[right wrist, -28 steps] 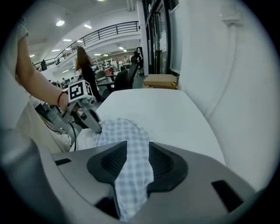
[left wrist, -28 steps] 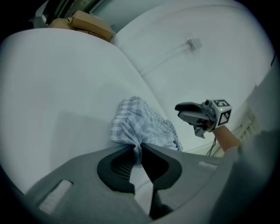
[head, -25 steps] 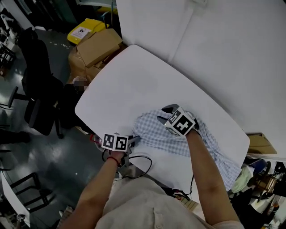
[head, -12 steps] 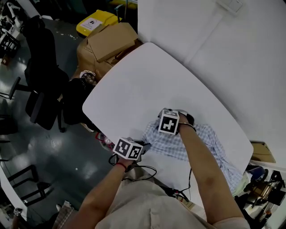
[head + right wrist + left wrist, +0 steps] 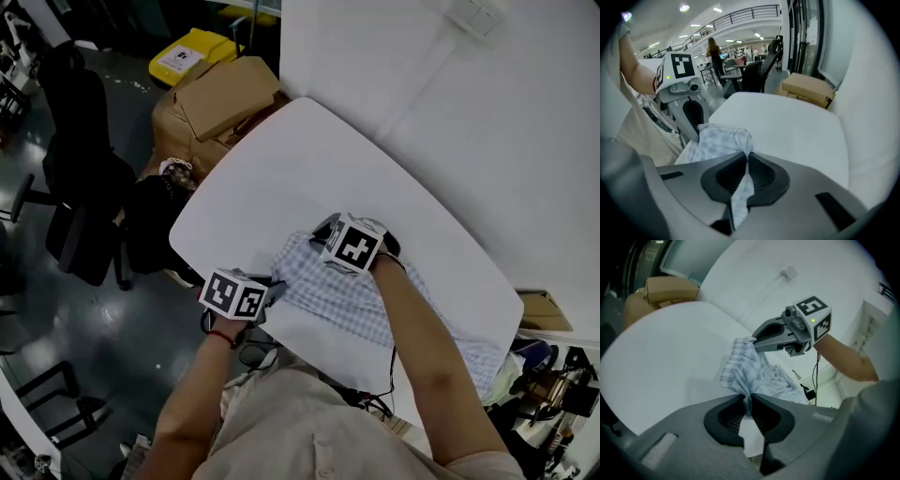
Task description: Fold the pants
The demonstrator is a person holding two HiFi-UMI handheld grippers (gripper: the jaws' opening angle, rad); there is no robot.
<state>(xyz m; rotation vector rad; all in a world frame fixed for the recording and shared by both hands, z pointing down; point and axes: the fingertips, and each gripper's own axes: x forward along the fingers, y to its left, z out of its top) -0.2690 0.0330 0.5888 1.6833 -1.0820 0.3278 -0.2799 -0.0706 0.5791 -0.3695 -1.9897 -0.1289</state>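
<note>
Closest to the camera, the person's two forearms reach out over the near edge of the white surface [image 5: 309, 159]. The left gripper [image 5: 749, 401] sits at that near edge, its jaws closed tight on a fold of the pants [image 5: 347, 300]. In the left gripper view a thin pinch of checked cloth runs straight up between the pads. From there the fabric rises and fans out toward the right gripper [image 5: 746, 157], just beyond and slightly to the right. The right gripper's jaws have just been closing and now clamp another edge of the same garment. In the right gripper view a strip of the cloth hangs down through the pads. The two grippers are near each other but apart, with a short bunched span of fabric between them.

The pants are light blue and white check. They lie crumpled along the near side of the surface. The left end is gathered at the grippers, and the rest trails off to the right under the right forearm toward the surface's near right corner. The far half of the surface is bare.

Past the far left corner stands a cardboard box [image 5: 220, 94], with a yellow bin [image 5: 192, 56] behind it. Dark office chairs [image 5: 84, 187] stand on the floor at left. A white wall [image 5: 469, 131] runs along the far right side.
</note>
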